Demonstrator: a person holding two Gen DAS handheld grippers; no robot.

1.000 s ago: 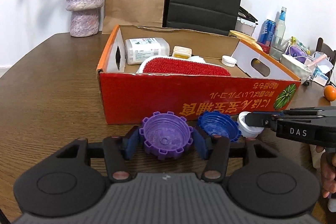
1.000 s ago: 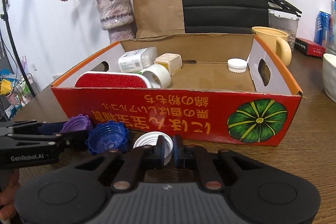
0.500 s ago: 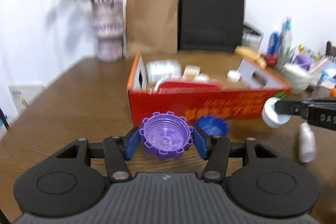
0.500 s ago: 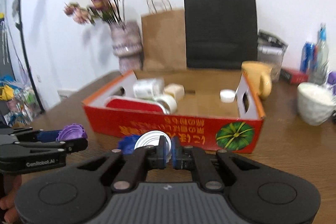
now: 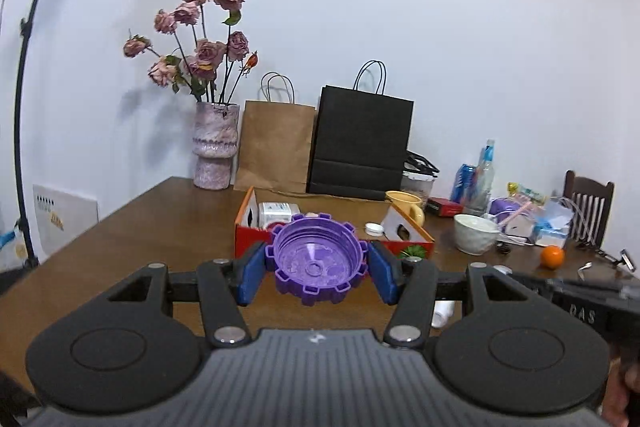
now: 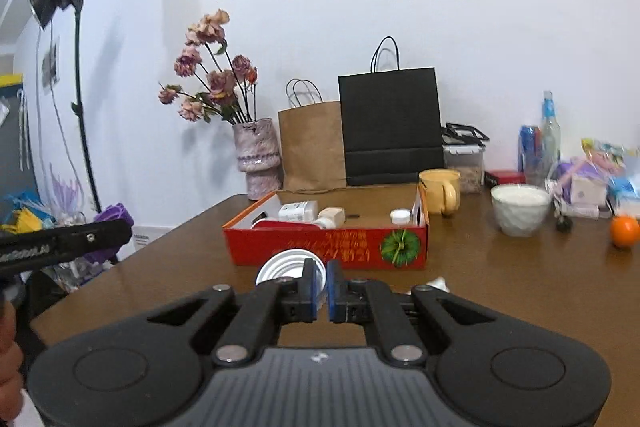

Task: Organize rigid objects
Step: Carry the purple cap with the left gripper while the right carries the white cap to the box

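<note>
My left gripper (image 5: 318, 269) is shut on a purple toothed cap (image 5: 318, 263), its blue pads pressing both sides, and holds it in the air with the hollow side towards the camera. My right gripper (image 6: 323, 287) is shut on the rim of a white cap (image 6: 280, 269). The red cardboard box (image 6: 320, 247) sits further back on the brown table (image 6: 520, 287); it holds a white bottle (image 6: 298, 211), a red brush (image 6: 288, 225) and a small white cap (image 6: 401, 215). In the right wrist view the left gripper (image 6: 60, 247) reaches in from the left with the purple cap (image 6: 114, 215).
Behind the box are a vase of dried roses (image 6: 258, 163), a brown paper bag (image 6: 312, 147), a black bag (image 6: 390, 127) and a yellow mug (image 6: 440, 191). To the right are a white bowl (image 6: 520, 211), an orange (image 6: 624, 231) and clutter. A small white bottle (image 5: 442, 311) lies near my grippers.
Both grippers have risen and pulled back from the box, each carrying its cap. The box now looks smaller and farther off, and the blue cap is out of sight.
</note>
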